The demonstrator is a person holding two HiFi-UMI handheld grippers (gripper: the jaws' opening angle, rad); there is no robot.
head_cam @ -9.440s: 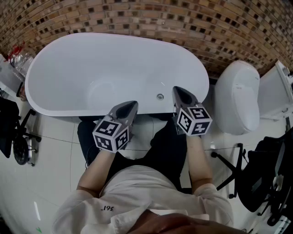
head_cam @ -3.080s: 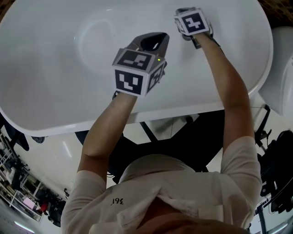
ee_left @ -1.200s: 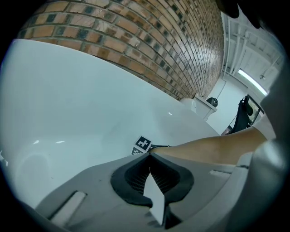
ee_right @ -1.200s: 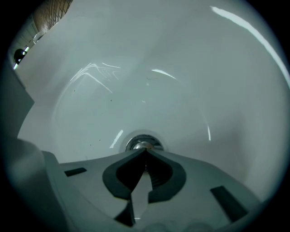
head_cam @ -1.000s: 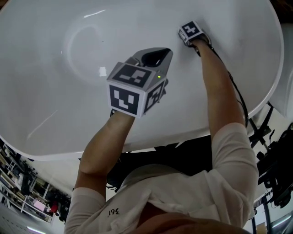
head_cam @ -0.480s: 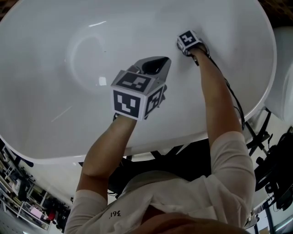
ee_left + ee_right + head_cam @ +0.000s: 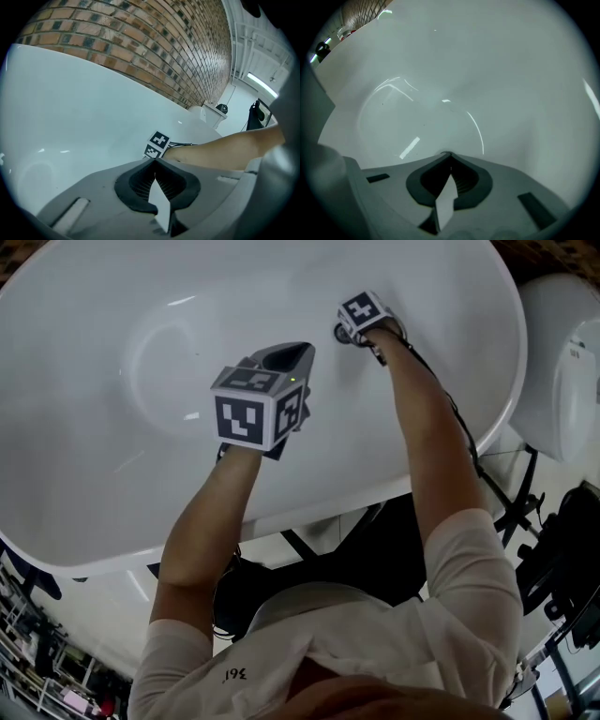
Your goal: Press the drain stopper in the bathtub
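Right gripper [image 7: 446, 154] clenched, nothing in it, tips low at the bathtub [image 7: 84, 456] floor; drain stopper [image 7: 338, 332] sits just beside the tips, toward the left-gripper side, contact can't tell; right hand far nearer; left gripper [image 7: 286, 354] also closed, empty, hovering mid-tub; versus half a second ago the stopper now shows beside the cube, was covered then; press probably needs a small re-aim leftward.

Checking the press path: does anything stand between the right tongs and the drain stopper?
Nothing visible does. The right tongs, shut, sit right beside the drain stopper on the bathtub floor; the left tongs hang apart, higher up.
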